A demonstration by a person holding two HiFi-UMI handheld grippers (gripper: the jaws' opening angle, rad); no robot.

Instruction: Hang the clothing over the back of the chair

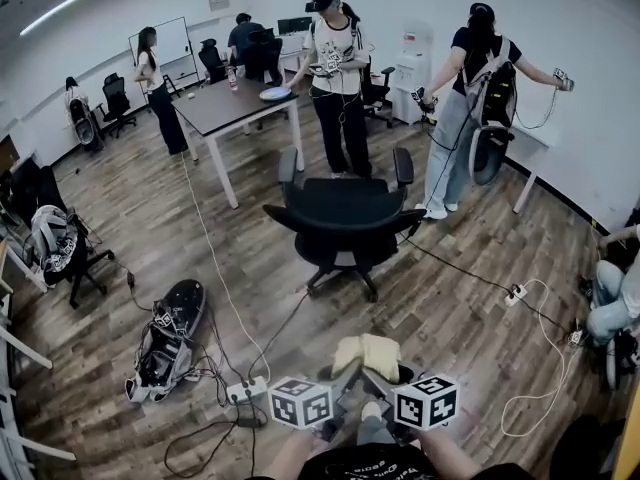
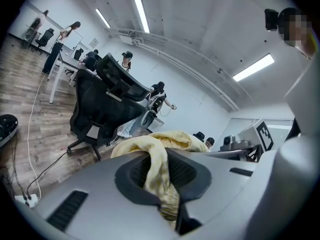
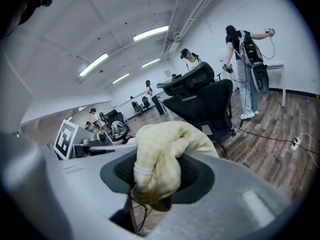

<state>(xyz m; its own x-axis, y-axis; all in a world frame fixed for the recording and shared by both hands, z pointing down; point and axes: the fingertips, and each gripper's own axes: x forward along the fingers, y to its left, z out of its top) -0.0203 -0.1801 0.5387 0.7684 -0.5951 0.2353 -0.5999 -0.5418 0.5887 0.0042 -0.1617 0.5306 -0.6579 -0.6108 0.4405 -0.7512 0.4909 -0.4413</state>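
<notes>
A pale yellow checked garment [image 1: 366, 353] hangs bunched between my two grippers, low in the head view. My left gripper [image 1: 347, 373] is shut on one fold of the yellow garment [image 2: 159, 173], which is pinched between its dark pads. My right gripper [image 1: 378, 376] is shut on a thicker wad of the garment [image 3: 159, 161]. The black office chair [image 1: 343, 216] stands ahead of me on the wooden floor with its seat toward me and its back [image 1: 345, 171] on the far side. In both gripper views the chair [image 2: 100, 104] [image 3: 202, 96] shows beyond the cloth, apart from it.
Cables and a power strip [image 1: 246, 391] lie on the floor near my feet, with a black bag [image 1: 168, 338] to the left. Two people [image 1: 338, 78] [image 1: 478, 98] stand behind the chair beside a table [image 1: 232, 103]. Another chair [image 1: 62, 248] stands at the left.
</notes>
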